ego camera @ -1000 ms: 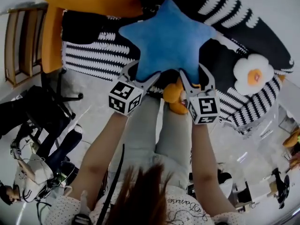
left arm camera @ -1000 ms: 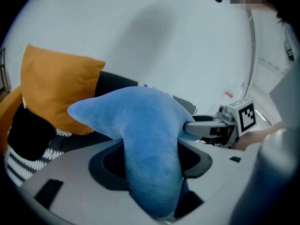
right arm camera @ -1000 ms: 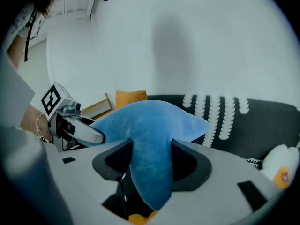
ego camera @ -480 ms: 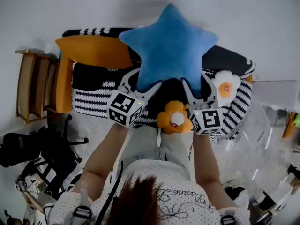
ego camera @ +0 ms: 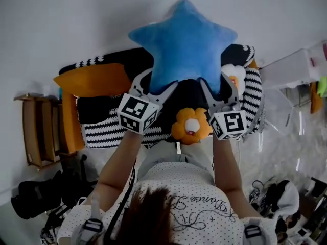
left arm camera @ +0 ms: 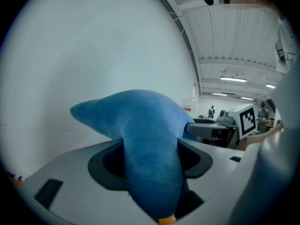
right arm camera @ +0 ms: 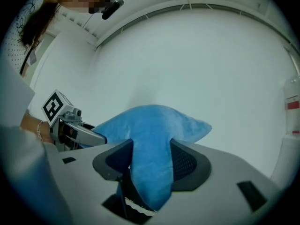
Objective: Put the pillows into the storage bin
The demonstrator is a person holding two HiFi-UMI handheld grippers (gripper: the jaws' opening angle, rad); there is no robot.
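Observation:
A blue star pillow [ego camera: 186,40] hangs in the air in front of a white wall. Both grippers grip it from below. My left gripper [ego camera: 156,84] is shut on the star's lower left arm [left arm camera: 140,121], which fills the gap between the jaws of that gripper [left arm camera: 152,165]. On the lower right arm [right arm camera: 154,125] my right gripper [ego camera: 217,84] is shut, and that arm is pinched between the jaws of the gripper [right arm camera: 150,170]. An orange flower pillow [ego camera: 190,125] lies on the striped couch [ego camera: 110,131] below. A white flower pillow [ego camera: 232,75] shows partly behind the star.
A large orange cushion [ego camera: 92,79] lies on the couch's left end. A wooden shelf [ego camera: 43,129] stands left of the couch. A clear plastic container [ego camera: 278,108] sits to the couch's right. Bags and clutter lie on the floor at both lower corners.
Both grippers have risen together with the blue star, which now sits against the wall above the couch. The orange flower pillow stayed on the couch, now in full view.

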